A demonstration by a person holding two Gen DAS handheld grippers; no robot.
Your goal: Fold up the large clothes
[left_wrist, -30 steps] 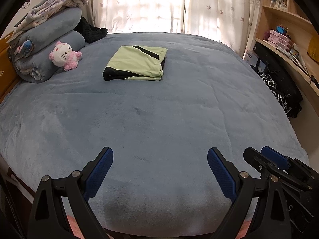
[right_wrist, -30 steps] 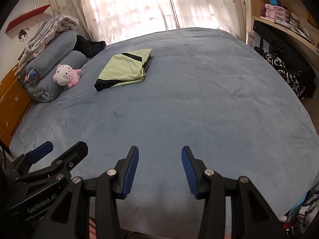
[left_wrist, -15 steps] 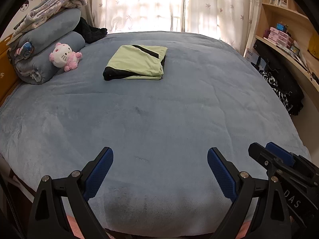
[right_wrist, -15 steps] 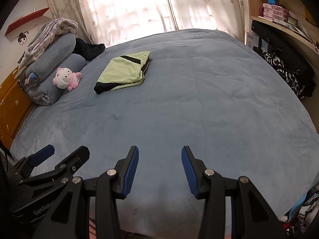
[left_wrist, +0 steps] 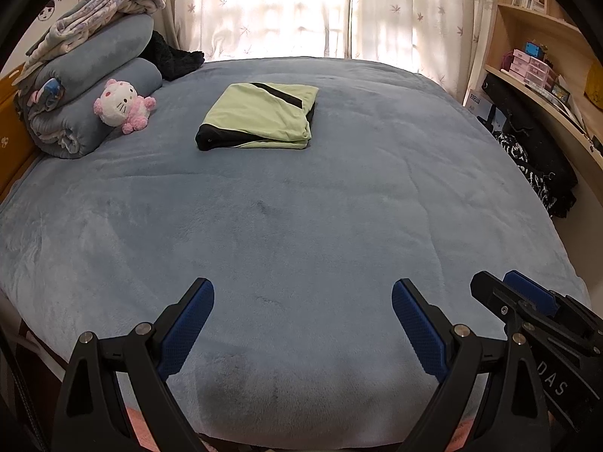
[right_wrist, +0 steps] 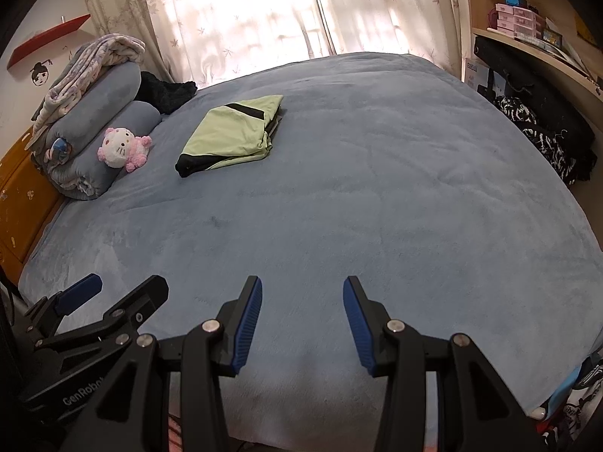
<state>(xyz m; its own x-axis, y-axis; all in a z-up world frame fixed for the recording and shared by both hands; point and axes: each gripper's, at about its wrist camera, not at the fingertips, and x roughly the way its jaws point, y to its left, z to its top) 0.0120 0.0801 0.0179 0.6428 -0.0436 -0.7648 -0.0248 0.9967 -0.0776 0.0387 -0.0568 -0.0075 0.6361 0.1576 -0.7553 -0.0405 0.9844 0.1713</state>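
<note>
The folded green garment lies flat on the far half of the bed, just right of a pink plush cat leaning on rolled blankets. At the near edge both claws hover empty: left claw wide apart, right claw narrower, still parted.

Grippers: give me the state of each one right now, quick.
Left gripper: open wide, holding nothing, above the blue bedspread.
Right gripper: open, narrower gap, holding nothing.
</note>
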